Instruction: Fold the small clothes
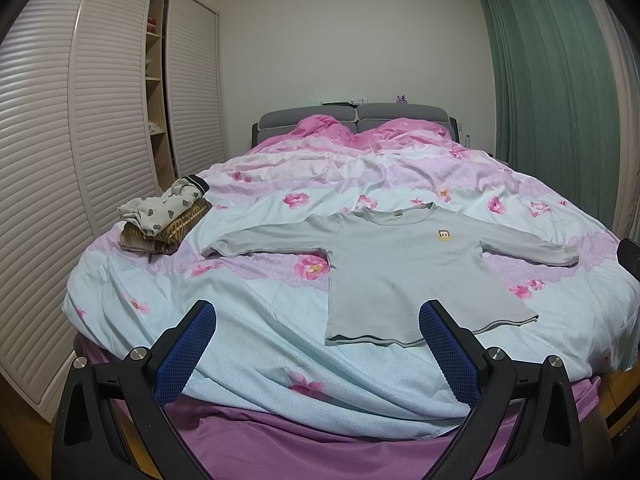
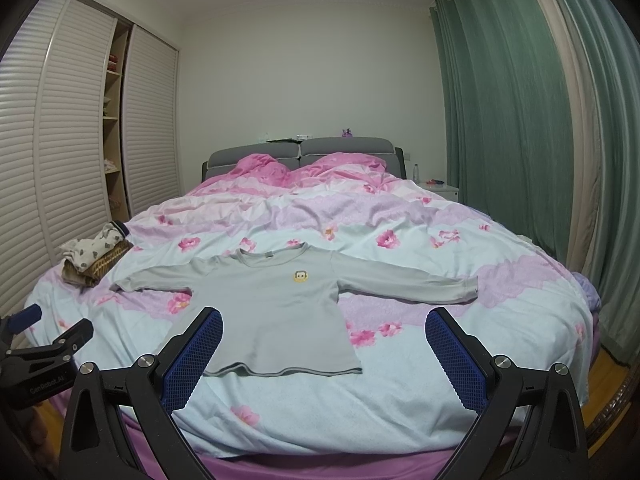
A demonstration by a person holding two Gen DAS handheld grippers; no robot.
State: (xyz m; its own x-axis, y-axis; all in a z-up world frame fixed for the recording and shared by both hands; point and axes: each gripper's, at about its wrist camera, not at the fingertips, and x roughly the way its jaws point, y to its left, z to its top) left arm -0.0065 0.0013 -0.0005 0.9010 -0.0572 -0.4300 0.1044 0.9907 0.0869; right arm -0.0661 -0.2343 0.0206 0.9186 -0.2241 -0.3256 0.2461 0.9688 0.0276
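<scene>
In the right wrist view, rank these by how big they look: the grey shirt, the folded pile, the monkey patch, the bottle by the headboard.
1. Grey shirt
2. Folded pile
3. and 4. Monkey patch and bottle look alike; the bottle sits much farther away, so I won't rank them.

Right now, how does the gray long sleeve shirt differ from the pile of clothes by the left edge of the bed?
The gray shirt lies spread flat and unfolded, both sleeves out; the pile is already folded and stacked. The shirt is a single garment, while the pile holds at least two. The shirt is plain gray with a small yellow badge; the pile shows a cream spotted piece over a brown patterned one. Both rest on the floral bedcover, and neither gripper touches them.
</scene>
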